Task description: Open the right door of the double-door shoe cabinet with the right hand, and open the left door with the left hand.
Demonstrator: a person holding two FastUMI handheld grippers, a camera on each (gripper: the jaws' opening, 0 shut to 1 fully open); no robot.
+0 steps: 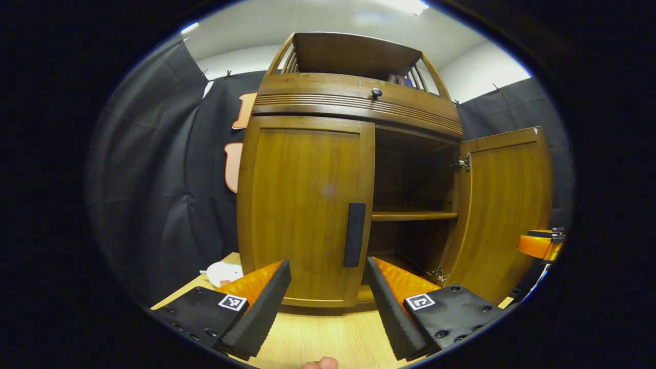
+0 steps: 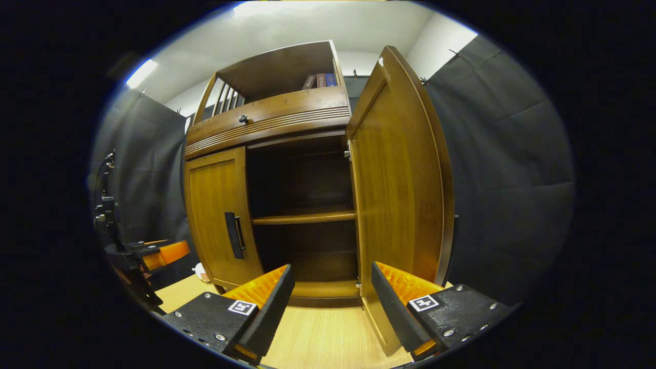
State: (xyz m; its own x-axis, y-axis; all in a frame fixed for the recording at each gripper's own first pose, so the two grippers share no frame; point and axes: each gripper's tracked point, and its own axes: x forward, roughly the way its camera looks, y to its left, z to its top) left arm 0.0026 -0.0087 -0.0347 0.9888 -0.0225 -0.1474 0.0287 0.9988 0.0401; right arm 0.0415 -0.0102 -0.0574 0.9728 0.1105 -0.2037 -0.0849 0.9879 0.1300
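In the left gripper view, the left hand-held gripper [image 1: 328,302] sits at the bottom centre with its fingers spread wide, gripping nothing and touching nothing; a fingertip [image 1: 320,364] of the person shows at the very bottom edge. Straight ahead, filling the middle of the frame, stands the shoe cabinet [image 1: 353,102] on a pale wooden counter [image 1: 318,333]. Its left door [image 1: 302,205] is closed, the dark vertical handle [image 1: 354,234] lying above the gap between the fingers. The right door [image 1: 505,205] is swung out at the right of the frame, baring a shelf [image 1: 414,216] inside. A small white object [image 1: 224,271], too blurred to name, lies at lower left beside the cabinet.

In the right gripper view, the right hand-held gripper [image 2: 332,305] is likewise spread wide and empty at bottom centre, the open door's lower edge just beside its right-hand finger, perhaps touching. Bare counter lies between the fingers and the cabinet base.
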